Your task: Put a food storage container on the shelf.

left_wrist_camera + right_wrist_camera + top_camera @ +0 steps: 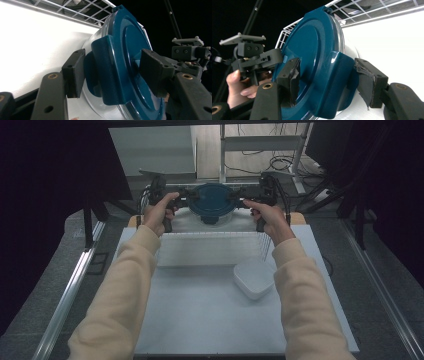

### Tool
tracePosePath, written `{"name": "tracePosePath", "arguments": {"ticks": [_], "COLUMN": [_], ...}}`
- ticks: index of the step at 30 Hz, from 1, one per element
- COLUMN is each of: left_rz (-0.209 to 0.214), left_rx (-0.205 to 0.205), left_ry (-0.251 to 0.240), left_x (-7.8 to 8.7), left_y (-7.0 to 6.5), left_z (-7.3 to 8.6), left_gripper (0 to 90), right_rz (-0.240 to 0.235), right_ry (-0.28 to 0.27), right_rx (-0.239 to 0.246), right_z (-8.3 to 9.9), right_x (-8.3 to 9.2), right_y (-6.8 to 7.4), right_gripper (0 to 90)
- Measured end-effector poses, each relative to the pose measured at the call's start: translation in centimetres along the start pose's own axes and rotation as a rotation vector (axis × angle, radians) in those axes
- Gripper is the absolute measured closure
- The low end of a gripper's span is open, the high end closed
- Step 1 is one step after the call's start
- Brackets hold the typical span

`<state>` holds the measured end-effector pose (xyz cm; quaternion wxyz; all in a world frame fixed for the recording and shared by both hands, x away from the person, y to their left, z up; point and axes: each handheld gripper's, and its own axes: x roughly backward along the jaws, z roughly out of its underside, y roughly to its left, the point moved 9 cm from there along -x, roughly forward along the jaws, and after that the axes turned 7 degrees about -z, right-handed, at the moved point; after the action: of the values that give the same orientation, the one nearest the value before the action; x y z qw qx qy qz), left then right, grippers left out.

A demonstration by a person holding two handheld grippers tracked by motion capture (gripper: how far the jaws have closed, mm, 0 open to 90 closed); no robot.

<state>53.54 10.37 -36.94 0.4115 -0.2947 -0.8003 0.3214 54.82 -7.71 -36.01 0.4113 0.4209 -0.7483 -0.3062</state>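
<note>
Two grippers on one round container, left gripper (112, 72) with jaws part-spread, clamped on a blue side latch (110, 72), right gripper (332, 82) likewise gripping the opposite latch (337, 85), blue-lidded clear container (214, 202) held over the table's far edge beyond a white wire rack (210, 247), white lidded box (254, 277) nearer.

Blue-lidded container (214, 201), both grippers (side clasps)

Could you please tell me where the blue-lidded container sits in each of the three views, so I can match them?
High view: blue-lidded container at top centre, between the two grippers.
Left gripper view: centre-right, one side latch between the jaws.
Right gripper view: centre-left, the other latch between the jaws.
Shared landmark: the white wire rack.
</note>
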Motion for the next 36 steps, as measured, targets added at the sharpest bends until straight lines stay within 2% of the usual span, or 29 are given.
{"name": "tracePosePath", "arguments": {"ticks": [5,8,11,13,14,15,16,18,21,23,27,28,29,30,31,35,36], "left_rz": [0.024,0.022,0.006,-0.013,-0.013,-0.018,-0.037,-0.055,-0.091,-0.1,-0.125,-0.125,-0.142,-0.142,-0.163,-0.176,-0.176], "left_rx": [-0.009,-0.066,-0.113,-0.152,-0.152,-0.164,-0.197,-0.227,-0.282,-0.307,-0.372,-0.372,-0.407,-0.407,-0.438,-0.47,-0.47], "left_ry": [-0.004,-0.014,-0.061,-0.088,-0.088,-0.098,-0.111,-0.123,-0.126,-0.131,-0.131,-0.131,-0.124,-0.124,-0.124,-0.1,-0.1], "left_x": [0.1,0.1,0.8,1.5,1.5,1.9,2.7,3.5,4.5,5.1,5.8,5.8,6.1,6.1,6.5,7.0,7.0], "left_y": [0.0,-0.1,-0.3,-0.5,-0.5,-0.6,-0.8,-1.1,-1.0,-0.9,-0.3,-0.3,-0.1,-0.1,0.2,1.0,1.0], "left_z": [0.2,0.4,0.2,0.1,0.1,0.2,0.6,1.2,2.6,3.6,5.8,5.8,7.0,7.0,8.2,10.8,10.8], "left_gripper": [39.0,31.7,23.1,20.9,20.0,20.0,19.0,19.0,19.3,19.5,19.8,19.8,20.1,20.3,20.7,21.2,21.2], "right_rz": [0.009,0.068,0.096,0.104,0.112,0.112,0.129,0.156,0.168,0.184,0.193,0.193,0.203,0.211,0.214,0.226,0.226], "right_ry": [-0.007,-0.064,-0.099,-0.106,-0.106,-0.106,-0.106,-0.099,-0.081,-0.067,-0.043,-0.043,-0.042,-0.041,-0.038,-0.027,-0.027], "right_rx": [0.016,0.059,0.106,0.153,0.175,0.175,0.233,0.29,0.35,0.386,0.433,0.433,0.456,0.474,0.49,0.53,0.53], "right_z": [0.0,-0.3,-0.4,-0.3,-0.1,-0.1,0.1,0.5,1.5,2.4,4.1,4.1,4.9,5.4,5.9,8.0,8.0], "right_x": [0.0,0.2,0.6,0.9,1.1,1.1,1.5,2.1,2.9,3.5,4.6,4.6,5.2,5.6,5.9,7.0,7.0], "right_y": [0.0,0.4,1.1,1.8,2.2,2.2,2.7,3.1,3.4,3.4,3.1,3.1,3.0,2.9,2.9,2.3,2.3], "right_gripper": [38.0,25.8,18.8,15.1,14.2,14.2,13.3,13.0,13.1,13.1,13.1,13.1,13.3,13.5,14.1,15.9,15.9]}}
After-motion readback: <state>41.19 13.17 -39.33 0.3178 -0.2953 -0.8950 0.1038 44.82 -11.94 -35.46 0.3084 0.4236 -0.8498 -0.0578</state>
